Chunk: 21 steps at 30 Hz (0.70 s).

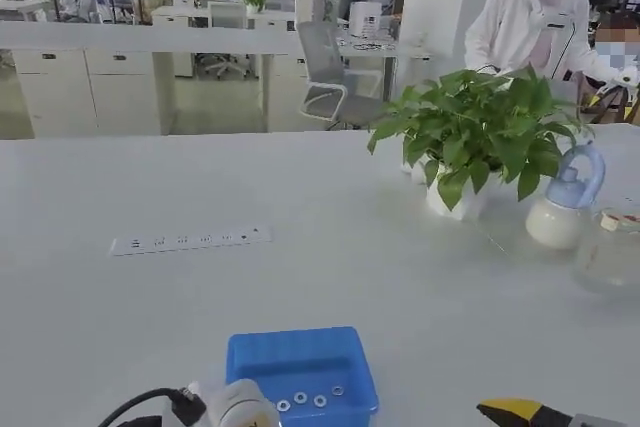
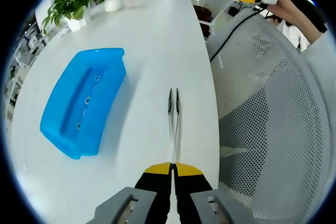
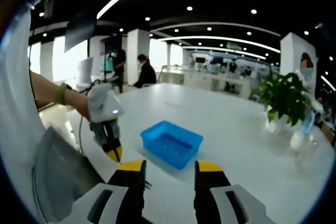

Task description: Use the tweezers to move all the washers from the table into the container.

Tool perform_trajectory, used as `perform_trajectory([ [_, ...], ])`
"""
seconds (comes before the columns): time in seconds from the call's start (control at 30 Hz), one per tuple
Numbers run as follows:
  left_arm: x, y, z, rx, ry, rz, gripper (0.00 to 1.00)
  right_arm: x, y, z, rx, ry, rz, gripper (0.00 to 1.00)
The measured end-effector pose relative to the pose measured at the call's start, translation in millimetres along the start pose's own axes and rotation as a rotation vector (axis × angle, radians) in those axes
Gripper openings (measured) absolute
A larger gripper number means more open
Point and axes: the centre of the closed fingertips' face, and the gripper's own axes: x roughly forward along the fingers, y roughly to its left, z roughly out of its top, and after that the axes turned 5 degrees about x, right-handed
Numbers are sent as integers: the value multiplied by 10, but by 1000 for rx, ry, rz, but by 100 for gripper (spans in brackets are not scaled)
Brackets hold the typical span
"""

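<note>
1. Washers [image 1: 310, 399], four small silver metal rings, lie inside the blue rectangular plastic container [image 1: 290, 347] on the white table [image 1: 350, 267].
2. Right gripper [image 3: 170, 166], yellow-tipped: jaws apart, facing the container.
3. Left gripper [image 2: 172, 169] clamps slim metal tweezers [image 2: 173, 124], tips almost touching, near the container.

Left hand-held gripper [image 2: 172, 167] clamps tweezers [image 2: 174, 124] (jaws together); right hand-held gripper [image 3: 170, 166] gapes.

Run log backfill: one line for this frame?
left gripper shut on tweezers | right gripper open | four washers in container
</note>
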Motion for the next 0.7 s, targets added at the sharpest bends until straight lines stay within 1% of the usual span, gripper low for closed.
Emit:
perform_trajectory([
  [0.1, 13, -11, -33, 7, 19, -2, 0, -37, 7, 17, 9, -8, -4, 34],
  [0.17, 27, -21, -48, 8, 29, -7, 0, -79, 28, 22, 33, -16, -4, 34],
  [0.23, 40, -25, -65, 9, 39, -9, 0, -133, 57, 55, 50, -38, -11, 33],
  [0.3, 52, -30, -85, 6, 53, -12, 0, -205, 91, 93, 67, -72, -17, 33],
  [0.37, 60, -34, -92, 4, 60, -12, 0, -256, 104, 94, 62, -82, -25, 32],
  [0.43, 74, -48, -101, 5, 71, -16, 0, -273, 86, 80, 56, -85, -32, 32],
  [0.5, 81, -63, -99, 14, 75, -17, 0, -274, 84, 80, 57, -88, -28, 32],
  [0.57, 85, -74, -113, 21, 89, -15, 0, -274, 84, 80, 58, -89, -28, 32],
  [0.7, 87, -93, -132, 16, 97, -7, 0, -260, 86, 71, 52, -87, -24, 33],
])
